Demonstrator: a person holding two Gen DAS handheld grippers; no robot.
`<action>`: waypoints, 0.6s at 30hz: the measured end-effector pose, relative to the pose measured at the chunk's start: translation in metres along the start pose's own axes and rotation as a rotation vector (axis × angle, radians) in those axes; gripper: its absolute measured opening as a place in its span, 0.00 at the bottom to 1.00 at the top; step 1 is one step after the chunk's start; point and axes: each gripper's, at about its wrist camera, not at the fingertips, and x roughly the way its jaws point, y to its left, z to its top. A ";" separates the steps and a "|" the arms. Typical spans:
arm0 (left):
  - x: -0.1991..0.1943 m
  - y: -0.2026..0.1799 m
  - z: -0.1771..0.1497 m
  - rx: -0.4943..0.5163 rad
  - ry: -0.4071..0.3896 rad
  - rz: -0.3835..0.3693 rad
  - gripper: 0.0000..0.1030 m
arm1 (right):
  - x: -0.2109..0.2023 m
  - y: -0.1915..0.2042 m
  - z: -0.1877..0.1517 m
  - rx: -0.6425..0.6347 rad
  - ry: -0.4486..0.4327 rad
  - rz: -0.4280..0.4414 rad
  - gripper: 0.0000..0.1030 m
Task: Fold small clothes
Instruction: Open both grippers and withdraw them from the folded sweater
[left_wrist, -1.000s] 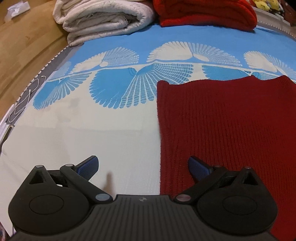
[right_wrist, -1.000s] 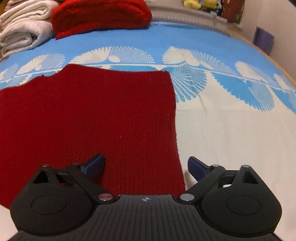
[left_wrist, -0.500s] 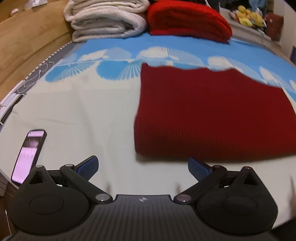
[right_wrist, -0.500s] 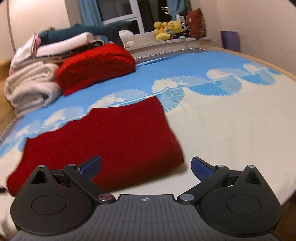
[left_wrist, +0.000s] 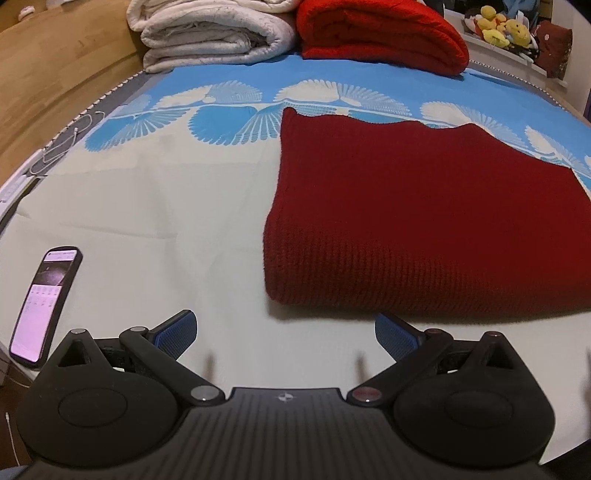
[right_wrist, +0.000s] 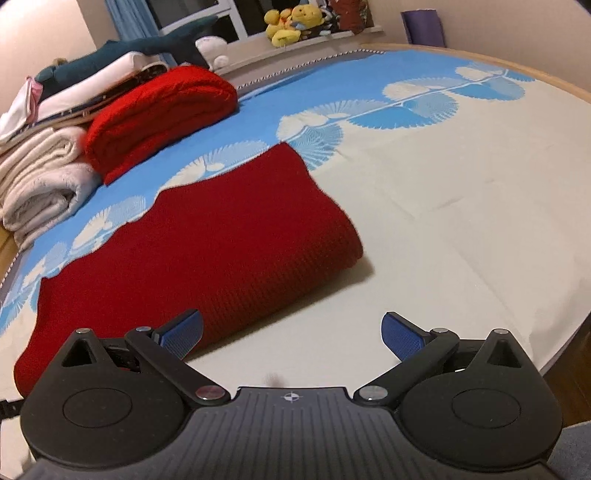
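Note:
A dark red knitted garment (left_wrist: 424, 221) lies folded flat on the bed; it also shows in the right wrist view (right_wrist: 207, 251). Its folded edge faces me. My left gripper (left_wrist: 284, 334) is open and empty, just in front of the garment's near left corner, apart from it. My right gripper (right_wrist: 291, 332) is open and empty, in front of the garment's near right part; its left fingertip (right_wrist: 181, 330) overlaps the fabric edge in view.
A phone (left_wrist: 44, 302) with a lit screen lies at the bed's left edge. Folded white blankets (left_wrist: 210, 33) and a bright red folded knit (left_wrist: 380, 33) are stacked at the back. The bed sheet (right_wrist: 461, 206) is cream and blue. Plush toys (right_wrist: 291, 20) sit on the sill.
Both grippers have pulled back from over the garment toward the bed's near edge and stayed open. The garment now shows as a folded stack, and the phone came into view.

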 end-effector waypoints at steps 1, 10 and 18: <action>0.000 -0.001 0.001 0.002 -0.002 -0.001 1.00 | 0.002 0.003 -0.001 -0.015 0.002 -0.001 0.99; 0.002 -0.008 0.005 0.021 -0.004 -0.031 1.00 | 0.011 0.020 0.000 -0.067 0.023 0.029 0.99; 0.004 -0.010 0.005 0.031 -0.001 -0.037 1.00 | 0.017 0.010 0.002 0.026 0.073 0.041 0.99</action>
